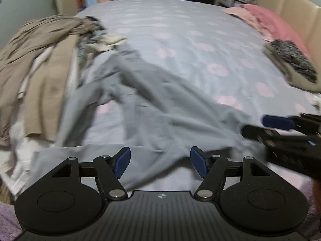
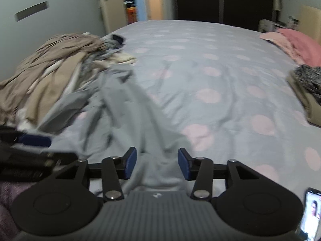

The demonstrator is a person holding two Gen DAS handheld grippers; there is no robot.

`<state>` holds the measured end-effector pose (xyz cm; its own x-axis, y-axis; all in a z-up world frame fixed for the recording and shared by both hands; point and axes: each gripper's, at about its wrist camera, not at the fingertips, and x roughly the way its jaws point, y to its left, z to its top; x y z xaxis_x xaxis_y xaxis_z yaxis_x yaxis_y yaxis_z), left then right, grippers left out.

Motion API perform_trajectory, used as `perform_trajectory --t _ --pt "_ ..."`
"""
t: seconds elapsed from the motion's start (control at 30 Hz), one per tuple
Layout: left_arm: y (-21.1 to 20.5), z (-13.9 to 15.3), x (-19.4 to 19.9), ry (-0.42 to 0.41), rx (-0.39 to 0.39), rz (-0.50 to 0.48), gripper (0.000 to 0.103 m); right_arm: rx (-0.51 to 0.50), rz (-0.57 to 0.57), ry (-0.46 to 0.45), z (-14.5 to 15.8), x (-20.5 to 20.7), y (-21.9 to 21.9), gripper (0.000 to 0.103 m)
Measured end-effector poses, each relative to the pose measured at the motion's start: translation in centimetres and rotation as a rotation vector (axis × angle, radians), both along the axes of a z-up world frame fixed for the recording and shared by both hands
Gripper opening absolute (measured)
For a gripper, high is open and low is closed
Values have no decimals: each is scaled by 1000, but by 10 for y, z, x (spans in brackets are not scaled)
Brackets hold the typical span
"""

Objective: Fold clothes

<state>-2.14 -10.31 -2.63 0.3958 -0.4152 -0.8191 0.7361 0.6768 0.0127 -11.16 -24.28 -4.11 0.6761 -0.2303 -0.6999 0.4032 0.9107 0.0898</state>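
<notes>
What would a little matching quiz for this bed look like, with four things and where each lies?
Things:
1. grey garment
2. tan clothes pile
3. pink clothes
4. phone

Places:
A. far right, by the headboard
B. bottom right corner of the right wrist view
C. left side of the bed
D. spread in front of both open grippers

Pairs: 1-D, 2-C, 3-A, 4-B

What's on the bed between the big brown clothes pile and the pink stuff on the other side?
Mostly bare spotted bedsheet, seen in both views. Between the brown clothes pile and the pink bedding, only the grey garment stretches out beside the pile.
</notes>
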Motion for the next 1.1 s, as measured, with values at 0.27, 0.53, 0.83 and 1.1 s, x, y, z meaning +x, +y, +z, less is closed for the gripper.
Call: perform_trajectory --t 0.27,0.53,0.83,1.1 --pt "20 -30 37 -59 125 122 66 0 180 51 -22 33 38 62" --pt "34 -53 59 -21 130 177 66 -49 273 100 -52 62 63 69" --pt "22 -67 62 39 124 85 29 -165 283 133 -80 86 75 20" --pt "24 -47 56 41 46 69 34 -195 100 113 -56 71 44 7"
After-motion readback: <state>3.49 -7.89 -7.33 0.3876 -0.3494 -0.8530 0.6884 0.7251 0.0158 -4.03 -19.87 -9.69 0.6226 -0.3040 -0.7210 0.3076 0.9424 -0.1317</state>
